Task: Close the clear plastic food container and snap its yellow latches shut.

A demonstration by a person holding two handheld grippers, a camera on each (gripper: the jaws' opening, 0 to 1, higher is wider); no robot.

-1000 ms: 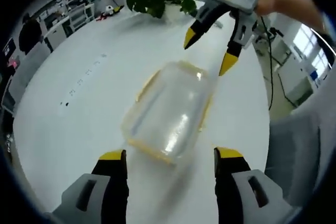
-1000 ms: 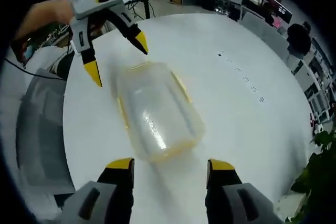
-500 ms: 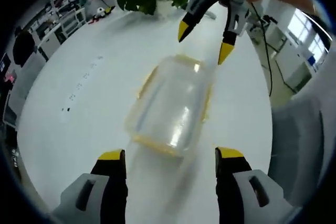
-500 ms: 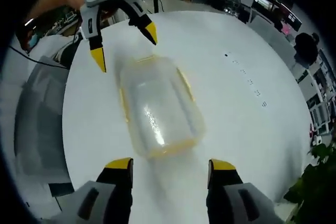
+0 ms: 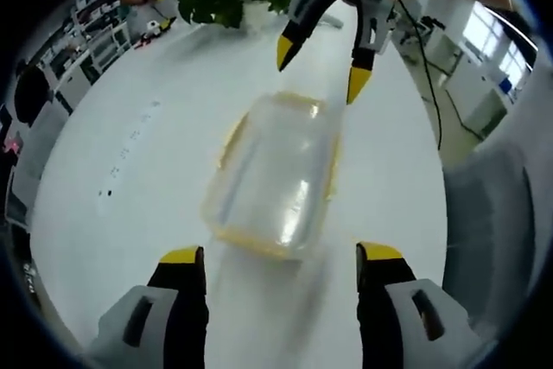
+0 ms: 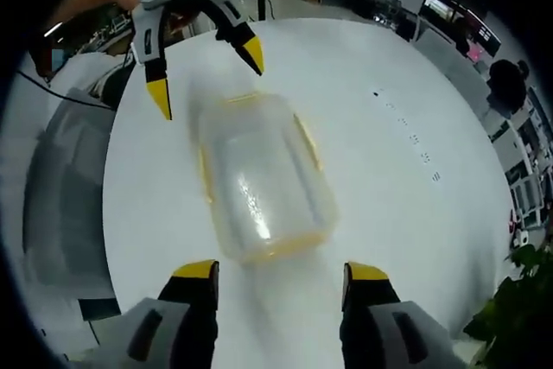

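Clear food container [image 5: 275,174] on white tabletop [image 5: 130,179]: light, slick, thin-walled; press at yellow latches [image 5: 332,181]. Left hand-held gripper [image 5: 281,253] and right hand-held gripper [image 6: 281,270] both spread, empty.

No readable text, labels or numbers anywhere. The small dark marks in a row on the white worktop [image 5: 130,140] are too tiny and blurred to make out.
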